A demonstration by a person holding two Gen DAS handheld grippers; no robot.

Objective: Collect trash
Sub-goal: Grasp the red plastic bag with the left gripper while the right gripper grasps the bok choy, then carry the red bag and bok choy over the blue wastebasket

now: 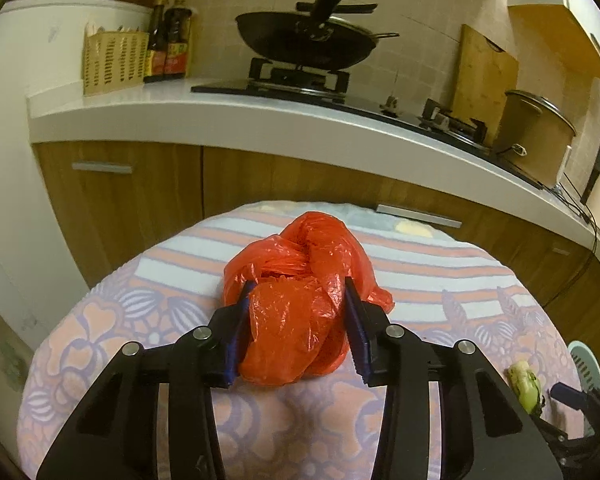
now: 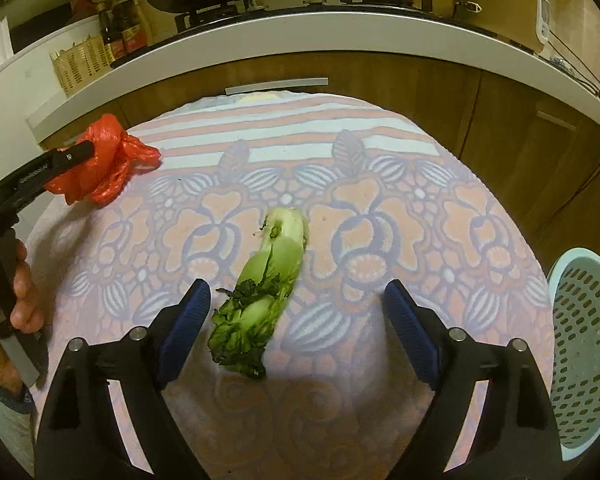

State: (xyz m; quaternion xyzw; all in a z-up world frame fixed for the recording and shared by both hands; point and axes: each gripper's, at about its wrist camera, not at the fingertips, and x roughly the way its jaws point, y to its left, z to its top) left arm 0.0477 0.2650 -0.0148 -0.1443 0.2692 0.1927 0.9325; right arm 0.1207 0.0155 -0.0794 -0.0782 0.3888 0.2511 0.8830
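Note:
A crumpled red plastic bag (image 1: 320,248) lies on the round table's patterned cloth (image 1: 100,320). My left gripper (image 1: 298,284) has its blue pads pressed against both sides of the bag's near lobe. In the right wrist view the same bag (image 2: 104,176) sits at the table's far left, with a left finger (image 2: 80,152) across it. A wilted green leafy vegetable (image 2: 268,280) lies in the middle of the cloth. My right gripper (image 2: 296,286) is open around its near end, the leaves closer to the left pad, neither pad touching.
A pale blue perforated basket (image 2: 584,340) stands at the table's right edge. Behind the table runs a white counter (image 1: 260,116) over wooden cabinets, carrying a wok (image 1: 304,44) on the stove, sauce bottles and a pot. A hand (image 2: 20,280) holds the left gripper's handle.

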